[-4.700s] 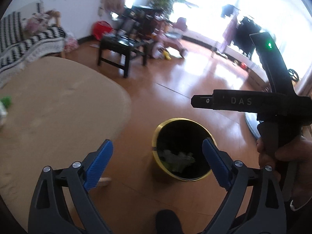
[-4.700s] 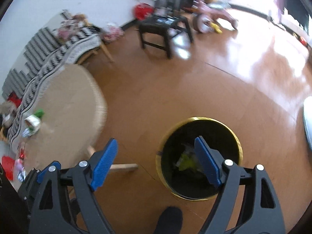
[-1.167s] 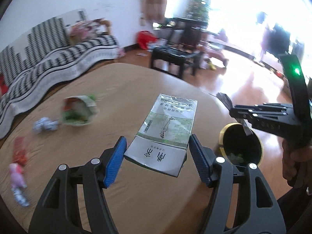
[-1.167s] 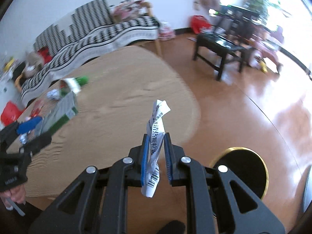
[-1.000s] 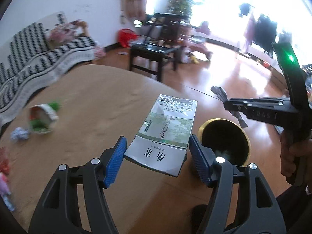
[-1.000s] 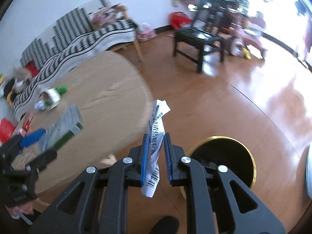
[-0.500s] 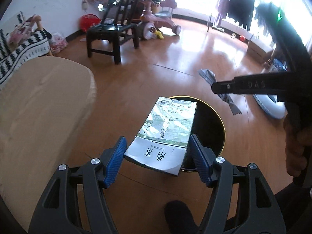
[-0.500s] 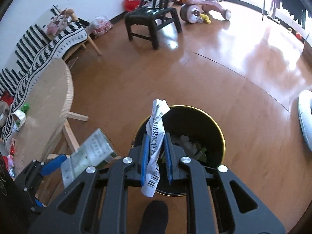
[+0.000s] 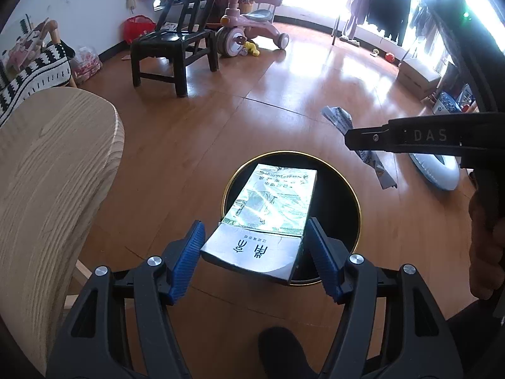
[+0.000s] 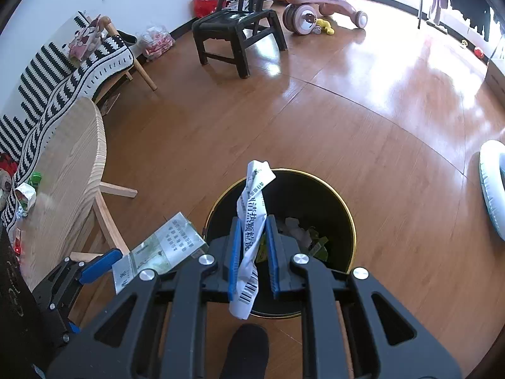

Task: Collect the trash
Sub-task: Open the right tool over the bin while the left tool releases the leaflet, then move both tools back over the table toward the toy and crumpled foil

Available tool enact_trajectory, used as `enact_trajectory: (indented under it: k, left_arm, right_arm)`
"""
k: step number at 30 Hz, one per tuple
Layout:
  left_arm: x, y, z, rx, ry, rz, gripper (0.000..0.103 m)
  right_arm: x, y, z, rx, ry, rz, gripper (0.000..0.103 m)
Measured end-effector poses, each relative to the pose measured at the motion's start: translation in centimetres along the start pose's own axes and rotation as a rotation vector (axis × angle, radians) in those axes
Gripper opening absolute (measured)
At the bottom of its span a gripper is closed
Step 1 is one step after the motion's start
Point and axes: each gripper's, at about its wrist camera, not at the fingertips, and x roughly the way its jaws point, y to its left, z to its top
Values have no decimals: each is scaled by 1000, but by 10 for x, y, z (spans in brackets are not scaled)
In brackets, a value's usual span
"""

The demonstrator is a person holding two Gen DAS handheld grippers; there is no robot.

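Observation:
My left gripper [image 9: 255, 249] is shut on a flat silver-green carton [image 9: 268, 214] and holds it over the near-left rim of a black trash bin with a gold rim [image 9: 355, 199]. My right gripper [image 10: 252, 252] is shut on a crumpled white paper slip with a barcode [image 10: 252, 230] above the same bin [image 10: 347, 214], which holds several scraps. The carton [image 10: 161, 246] and left gripper [image 10: 94, 267] show at the lower left of the right wrist view. The right gripper and its slip [image 9: 341, 120] show at the right of the left wrist view.
A round wooden table [image 9: 47, 173] stands left, with a small wrapper [image 10: 25, 197] and green piece on it. A black chair [image 9: 176, 44], pink ride-on toy [image 9: 249, 34], striped sofa [image 10: 63, 66] and an inflatable ring [image 10: 492, 189] surround the bin on the wooden floor.
Both grippers swung from the table over to the bin and lowered nearer to it. The carton and the paper slip stay gripped.

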Motion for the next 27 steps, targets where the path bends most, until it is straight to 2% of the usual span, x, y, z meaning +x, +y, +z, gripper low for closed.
enact_trajectory:
  k: [11,13,14,15,23,27]
  left_arm:
    - [12,-6,-3,4,17,-25,65]
    - [16,-8,-2,15,27,-28,75]
    - [16,-8,-3,18,25,-29,76]
    - [16,-9,-3,20,25,-29,77]
    - [8,-4,-3,15,23,-20,78]
    - [-13,8,-5,1,-7,0,81]
  right_arm:
    - [-4,-4,2,23,-3,-1,17]
    - [-2,-7,1,37,6,-6,31]
    - [-3,-9,0,49,6,-7,56]
    - [-4,-10,-1,54,-3,-10,67]
    - [-7,-3,-3,45,-19,-11,67]
    - [-12,13,-2,24,-34,3,67]
